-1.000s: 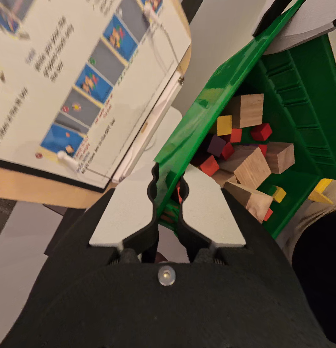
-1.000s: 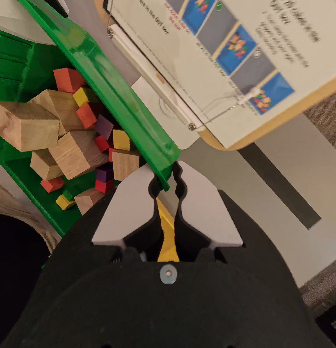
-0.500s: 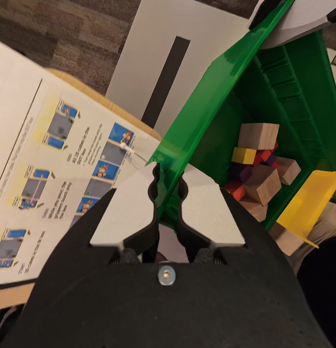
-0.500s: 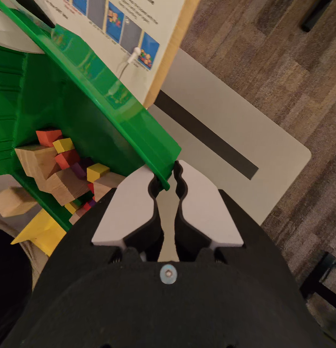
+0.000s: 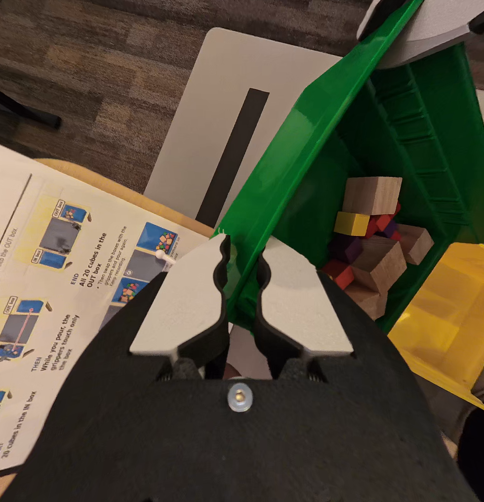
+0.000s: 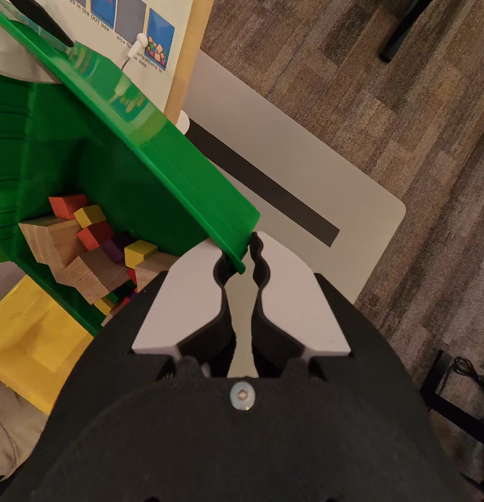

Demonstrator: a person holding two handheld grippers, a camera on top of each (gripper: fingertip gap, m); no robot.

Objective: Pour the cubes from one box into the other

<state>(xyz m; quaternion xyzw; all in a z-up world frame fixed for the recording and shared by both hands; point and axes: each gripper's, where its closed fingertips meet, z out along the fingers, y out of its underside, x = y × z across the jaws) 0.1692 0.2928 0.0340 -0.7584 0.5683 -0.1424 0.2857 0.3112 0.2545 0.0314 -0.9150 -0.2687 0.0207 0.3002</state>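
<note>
A green box (image 5: 311, 152) is held tilted in the air between both grippers. My left gripper (image 5: 242, 252) is shut on its rim at one corner. My right gripper (image 6: 242, 251) is shut on the rim at the opposite corner (image 6: 230, 239). Wooden and coloured cubes (image 5: 371, 236) are heaped at the box's low edge, also seen in the right wrist view (image 6: 80, 250). A yellow box (image 5: 449, 317) sits just below that low edge, and shows in the right wrist view (image 6: 26, 345). The other gripper's grey finger (image 5: 439, 30) shows at the far rim.
A printed instruction sheet (image 5: 59, 271) lies on a wooden board (image 6: 185, 57). A grey mat with a black stripe (image 5: 235, 152) lies on the brown carpet floor (image 6: 371, 95). A beige cloth (image 6: 10, 434) shows under the yellow box.
The green box has been lifted and tilted steeply. The cubes have slid into a heap at its low edge, and the yellow box has come into view below it.
</note>
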